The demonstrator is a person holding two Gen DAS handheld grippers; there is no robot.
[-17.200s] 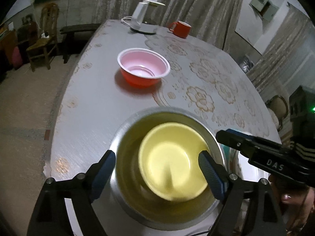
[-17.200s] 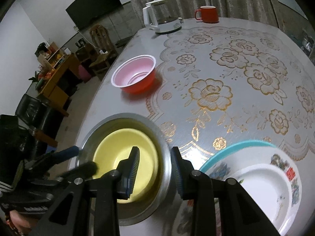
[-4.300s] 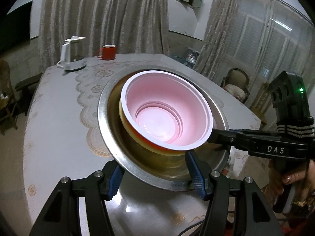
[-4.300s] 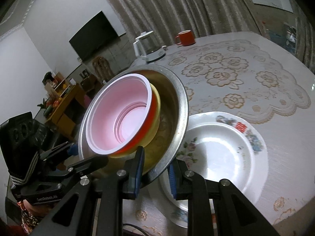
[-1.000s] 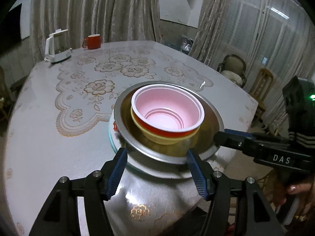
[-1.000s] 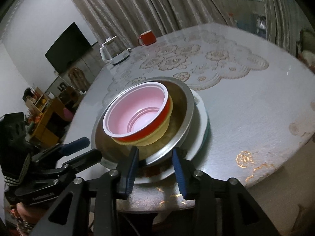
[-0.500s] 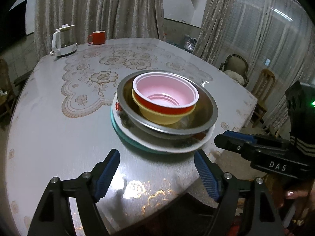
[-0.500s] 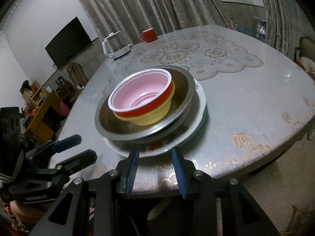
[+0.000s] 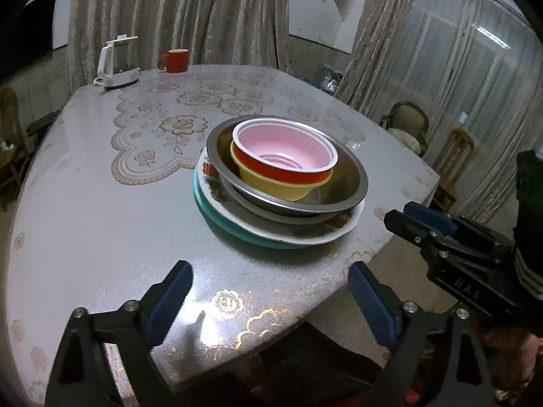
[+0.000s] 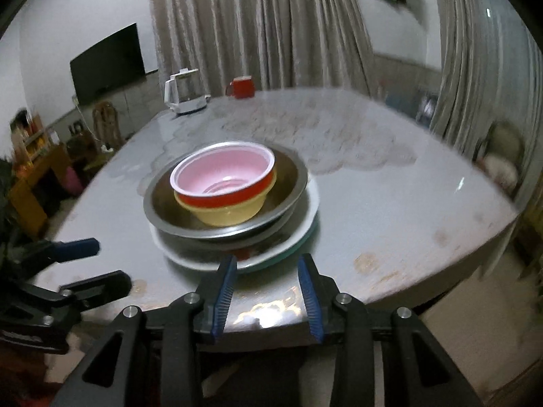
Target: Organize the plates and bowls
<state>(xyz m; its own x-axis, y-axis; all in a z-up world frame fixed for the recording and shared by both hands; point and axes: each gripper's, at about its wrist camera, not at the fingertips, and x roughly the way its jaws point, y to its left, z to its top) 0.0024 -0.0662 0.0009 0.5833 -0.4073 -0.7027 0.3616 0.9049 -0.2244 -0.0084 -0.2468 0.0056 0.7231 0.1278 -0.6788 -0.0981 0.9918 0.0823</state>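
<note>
One stack stands near the table's front edge: a red bowl with a pink inside point(image 9: 285, 149) point(image 10: 224, 176) sits in a yellow bowl point(image 9: 271, 185) point(image 10: 227, 215), inside a steel bowl point(image 9: 349, 183) point(image 10: 288, 176), on a white patterned plate point(image 9: 305, 234) point(image 10: 305, 224) over a teal plate point(image 9: 217, 218). My left gripper point(image 9: 271, 302) is open and empty, in front of the stack and apart from it. My right gripper point(image 10: 266, 291) is open and empty, just in front of the plates' rim. Each gripper shows in the other's view.
A white electric kettle point(image 9: 117, 66) point(image 10: 185, 96) and a red mug point(image 9: 174, 61) point(image 10: 242, 88) stand at the far end of the table point(image 9: 85, 186). Chairs point(image 9: 407, 129) stand to the right, curtains behind. The table's front edge lies under both grippers.
Both grippers have let go of the steel bowl and drawn back toward the table edge; the left jaws have widened. The stack stays on the plates.
</note>
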